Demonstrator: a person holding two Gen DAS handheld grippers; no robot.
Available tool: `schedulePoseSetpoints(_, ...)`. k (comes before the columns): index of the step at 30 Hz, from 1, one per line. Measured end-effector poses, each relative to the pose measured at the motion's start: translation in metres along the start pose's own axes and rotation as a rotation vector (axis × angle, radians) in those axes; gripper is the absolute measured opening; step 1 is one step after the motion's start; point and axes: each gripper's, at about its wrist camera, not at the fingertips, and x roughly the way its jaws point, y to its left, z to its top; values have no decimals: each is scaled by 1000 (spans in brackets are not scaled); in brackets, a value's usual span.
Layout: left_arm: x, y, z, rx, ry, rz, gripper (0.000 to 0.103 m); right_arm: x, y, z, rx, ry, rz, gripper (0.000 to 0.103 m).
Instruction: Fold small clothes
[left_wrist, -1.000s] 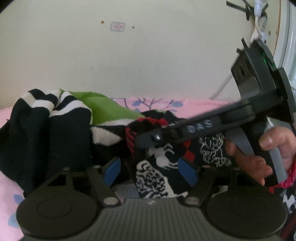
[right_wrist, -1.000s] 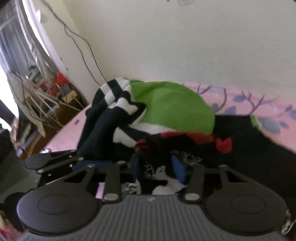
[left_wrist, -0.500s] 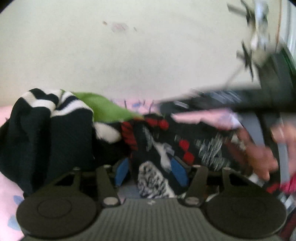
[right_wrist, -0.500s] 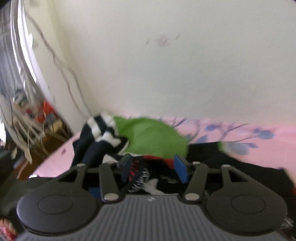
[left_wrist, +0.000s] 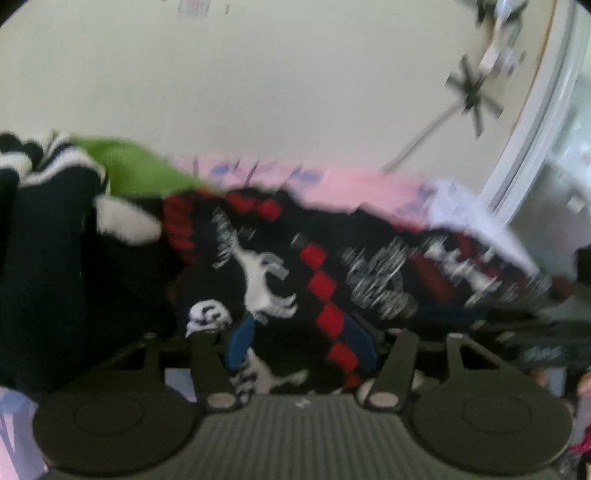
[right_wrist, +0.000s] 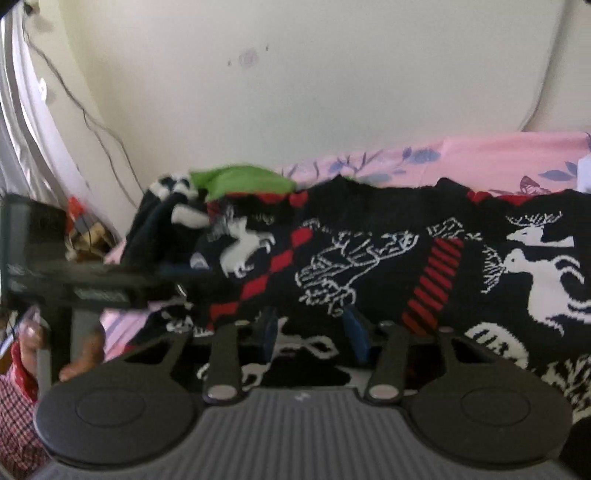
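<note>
A patterned sweater lies spread across the centre and right of the frame on the bedsheet, with a heap of clothes at its left end and the wall behind.

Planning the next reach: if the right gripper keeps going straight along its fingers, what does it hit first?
Most likely the black patterned sweater, which already lies between the closing fingers of the right gripper; depth is hard to judge.

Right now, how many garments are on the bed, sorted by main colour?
Black with red and white pattern: 1, the sweater
Black and white striped: 1, the striped garment
Green: 1, the green garment
Total: 3, though the heap at the far end may hide more.
</note>
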Motion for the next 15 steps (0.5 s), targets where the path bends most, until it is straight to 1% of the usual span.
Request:
schedulePoseSetpoints(1,-1,1,0,6,2,-3,54,0,0,0,5,-7,-3,45)
schedulePoseSetpoints(5,-5,8,0,-25,-4,-16,54,0,1,-1,5,-15,-8,45)
schedulePoseSetpoints(7,-11,10,0,-34,-36,-25,57,-1,1,-2,10,-23,-7,45)
schedulePoseSetpoints(9,-19,7,3,-38,-81,-65,60,-11,2,-4,1,-68,-5,46)
schedulePoseSetpoints(10,-23,7,3,-46,-102,-92,66,-18,3,-5,-9,-106,-13,46)
schedulePoseSetpoints(12,-25,6,5,-55,-120,-116,72,-29,3,-6,-10,-146,-38,46)
schedulePoseSetpoints(15,-17,6,5,-69,-89,-101,72,-42,-2,-3,-15,-171,-104,46)
